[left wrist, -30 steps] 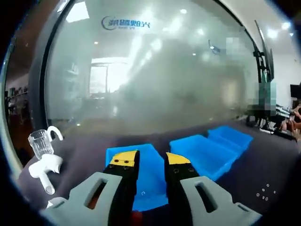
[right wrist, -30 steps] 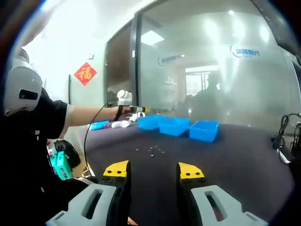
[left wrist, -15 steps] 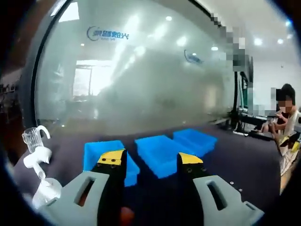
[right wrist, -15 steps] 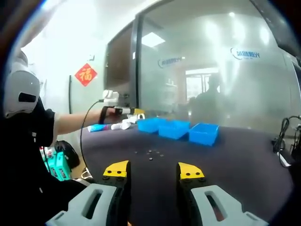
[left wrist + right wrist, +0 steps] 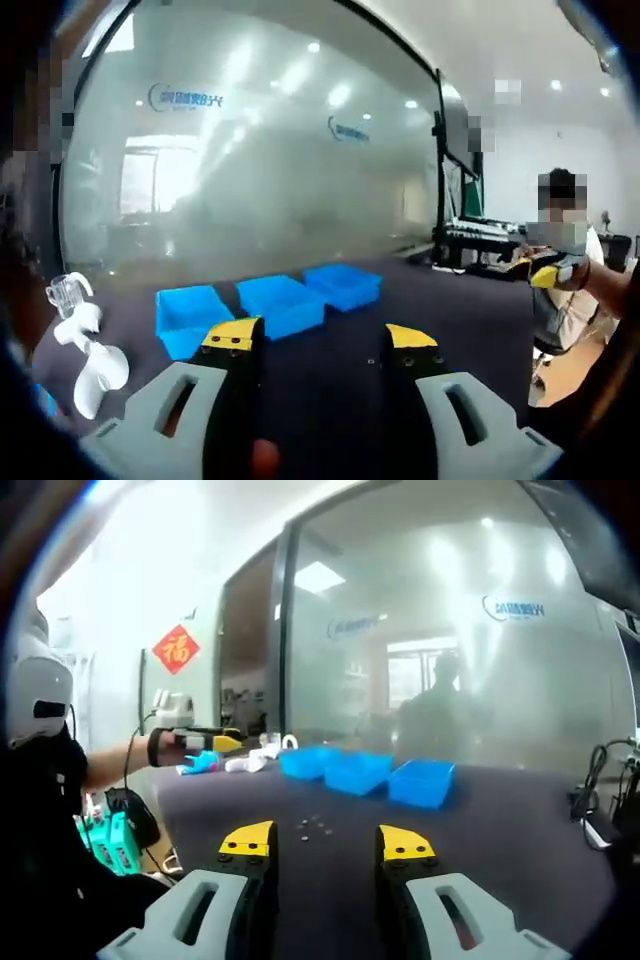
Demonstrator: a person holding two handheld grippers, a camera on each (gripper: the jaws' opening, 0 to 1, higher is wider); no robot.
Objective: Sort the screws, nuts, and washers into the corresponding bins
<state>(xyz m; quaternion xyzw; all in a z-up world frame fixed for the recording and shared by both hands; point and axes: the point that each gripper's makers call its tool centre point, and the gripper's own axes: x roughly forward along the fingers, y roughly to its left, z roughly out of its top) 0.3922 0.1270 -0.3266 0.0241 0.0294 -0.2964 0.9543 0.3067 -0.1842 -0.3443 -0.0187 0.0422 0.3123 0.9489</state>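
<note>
Both grippers are spread and empty. In the right gripper view, the right gripper (image 5: 325,842) hangs above the table (image 5: 500,860); the loose hardware (image 5: 318,825) lies just ahead, the three blue bins (image 5: 360,770) beyond. Lower onto a single piece, jaws either side, then close. The left gripper (image 5: 320,340) waits near the bins (image 5: 270,305).

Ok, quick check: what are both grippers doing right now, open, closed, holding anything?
Left gripper: open, nothing between its jaws.
Right gripper: open, empty, above the dark table.
</note>
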